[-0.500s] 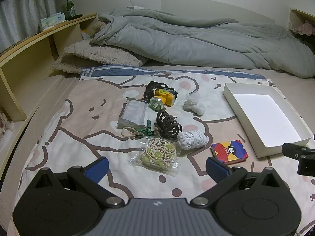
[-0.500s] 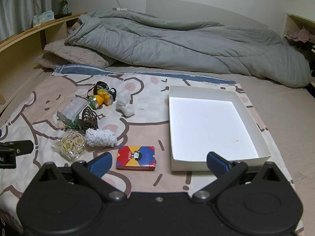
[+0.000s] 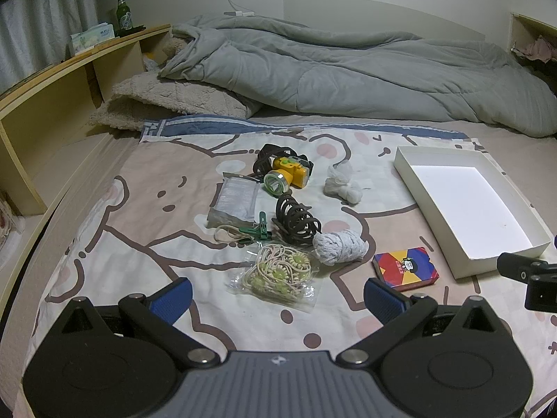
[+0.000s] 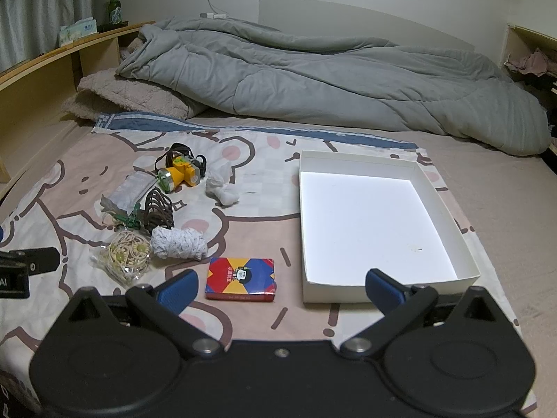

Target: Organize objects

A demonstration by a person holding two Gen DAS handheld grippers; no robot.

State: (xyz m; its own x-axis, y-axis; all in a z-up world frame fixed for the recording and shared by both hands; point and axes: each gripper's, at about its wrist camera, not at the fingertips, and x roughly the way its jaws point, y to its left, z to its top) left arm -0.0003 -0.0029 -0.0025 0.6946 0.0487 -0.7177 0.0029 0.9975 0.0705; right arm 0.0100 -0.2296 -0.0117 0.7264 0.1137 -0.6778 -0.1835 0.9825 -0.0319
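both grippers hover over the bed, angled down, nothing picked yet. left gripper [image 3: 277, 294] fingers spread as wide as they go, empty. right gripper [image 4: 281, 287] same, fully apart, empty

white box [image 4: 358, 167] sits on the right side of the printed sheet [image 3: 146, 216], empty inside. all items are outside it, in a loose pile to its left: card pack [image 4: 239, 278] nearest the box and just ahead of the right gripper, bag of hair ties [image 3: 278, 273] just ahead of the left gripper, white yarn bundle [image 3: 339, 246] touching the dark coil clip [image 3: 296, 221], green clothespin [image 3: 261, 227] beside a loose rubber band [image 3: 226, 235], clear flat packet [image 3: 236, 200], yellow headlamp [image 3: 287, 174] with its strap, crumpled white cloth [image 3: 343, 184] a bit apart. task looks unstarted, judging by the empty box

risks from here:
- soft bedding, so pressing down on the flat card pack may sink it and the fingers slip off its edges
- bag of hair ties is slick plastic, a pinch may catch only film and it slides out or tears
- yarn, coil clip and clothespin are crowded together, so grabbing one may drag a neighbour
- headlamp strap could snag on lift
- box is light card, a bump on its near wall could shove or tip it
- the two grippers sit close side by side and could collide if both go for the middle
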